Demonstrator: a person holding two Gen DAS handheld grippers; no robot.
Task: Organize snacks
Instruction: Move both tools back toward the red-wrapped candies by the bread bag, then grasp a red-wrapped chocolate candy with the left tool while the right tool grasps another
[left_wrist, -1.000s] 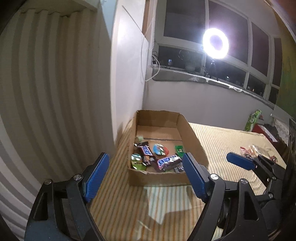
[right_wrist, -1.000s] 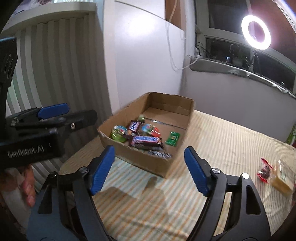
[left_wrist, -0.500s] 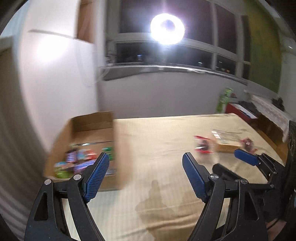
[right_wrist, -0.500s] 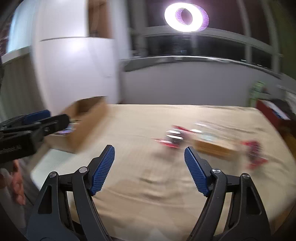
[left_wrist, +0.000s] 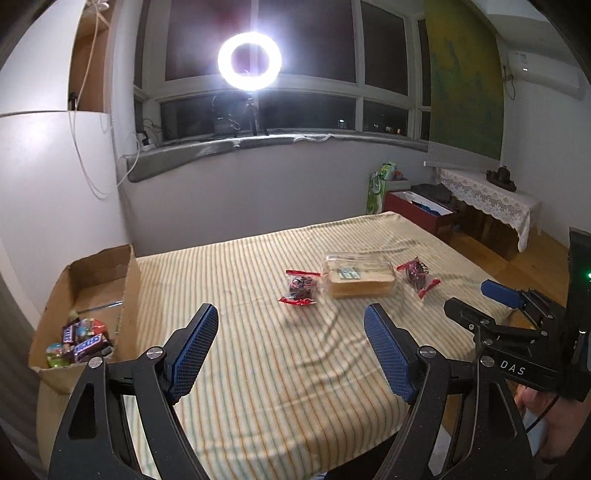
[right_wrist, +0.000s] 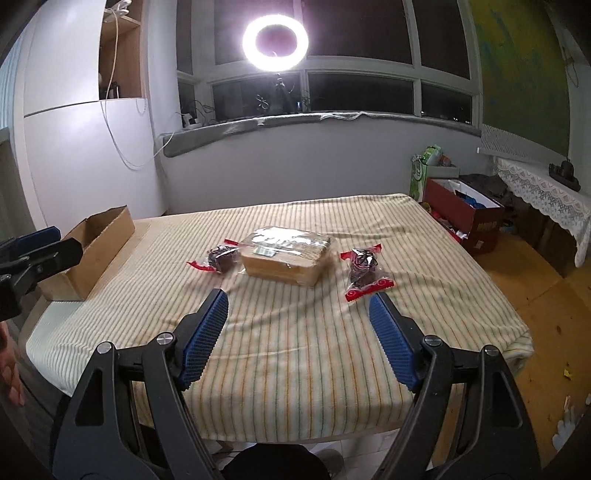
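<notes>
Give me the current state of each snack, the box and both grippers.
Left gripper: open, empty.
Right gripper: open, empty.
Cardboard box: open-topped, candy bars inside.
Bread pack: sealed, flat on cloth.
Left red packet: sealed, beside bread.
Right red packet: sealed, apart from bread.

My left gripper (left_wrist: 290, 343): black angular frame, blue cross-hatched pads, silver screws near the pad bases. My right gripper (right_wrist: 298, 332) is built the same; from the left wrist view its black body reads "DAS" in white, a thin black cable beneath, a green light beside it.
</notes>
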